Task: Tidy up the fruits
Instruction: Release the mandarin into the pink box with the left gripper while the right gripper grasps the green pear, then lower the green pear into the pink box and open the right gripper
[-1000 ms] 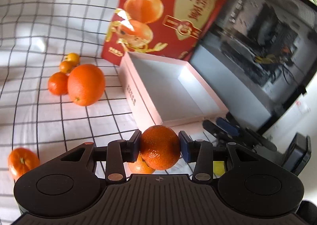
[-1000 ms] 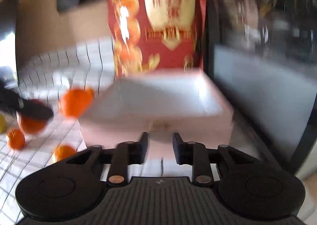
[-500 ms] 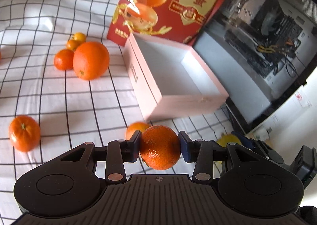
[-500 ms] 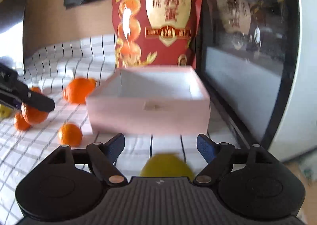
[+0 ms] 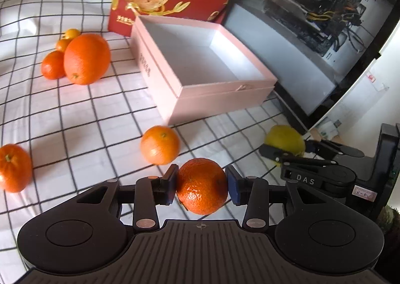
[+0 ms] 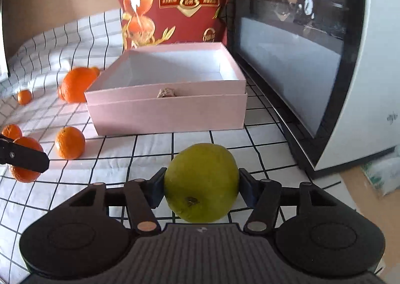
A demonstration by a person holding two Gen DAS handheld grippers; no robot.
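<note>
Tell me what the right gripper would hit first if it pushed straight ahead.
Probably the near wall of the pink box; the right gripper, jaws closing around the green fruit, points toward it, though depth is unclear.

left gripper (image 5: 202, 185) jaws clamped on fruit; right gripper (image 6: 202, 185) jaws closing around fruit, both angled downward

Daylight falls across the surface, spread with a white cloth (image 5: 75, 119) checked in thin black lines and lying in soft wrinkles. A tan wall (image 6: 32, 9) rises behind it, and a glass-sided computer case (image 6: 312, 64) with a white shell stands at the right edge.
</note>
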